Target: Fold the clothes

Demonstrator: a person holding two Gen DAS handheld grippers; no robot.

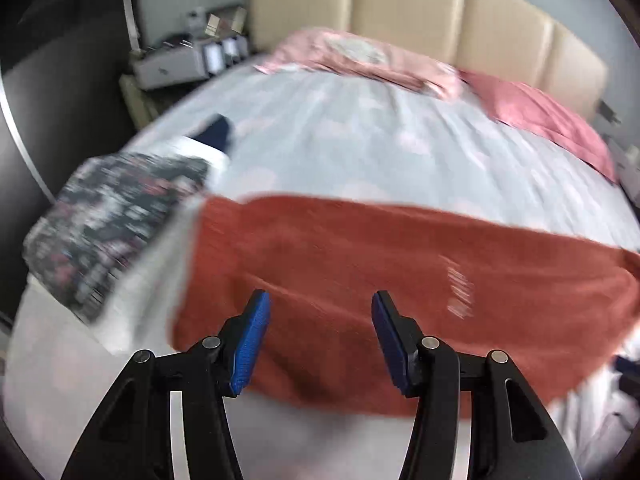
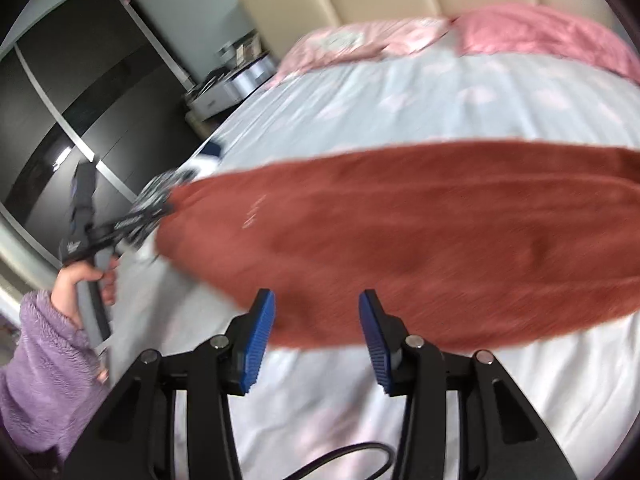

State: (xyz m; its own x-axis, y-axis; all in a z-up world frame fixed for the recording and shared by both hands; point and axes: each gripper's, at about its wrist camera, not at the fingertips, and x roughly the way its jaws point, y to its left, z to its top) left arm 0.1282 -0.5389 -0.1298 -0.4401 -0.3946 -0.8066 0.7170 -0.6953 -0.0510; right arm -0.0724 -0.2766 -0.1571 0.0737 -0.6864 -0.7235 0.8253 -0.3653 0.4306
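Pale bed sheet (image 1: 360, 140), rust fleece garment (image 1: 360, 280) seemingly folded, blurred, both jaws wide, empty.

rust-red garment (image 1: 360, 292), spread flat on bed

Rust-red garment (image 1: 360, 300): pale lettering is showing on the fabric, right of the middle in the left wrist view, smeared by blur and not readable.
Same garment, right wrist view (image 2: 420, 248): a short row of pale marks is showing near its left end (too faint to make out).
Left gripper body (image 2: 86, 226): white markings are showing on the black housing and along one arm, too blurred to read.
Legible text: none is appearing anywhere.
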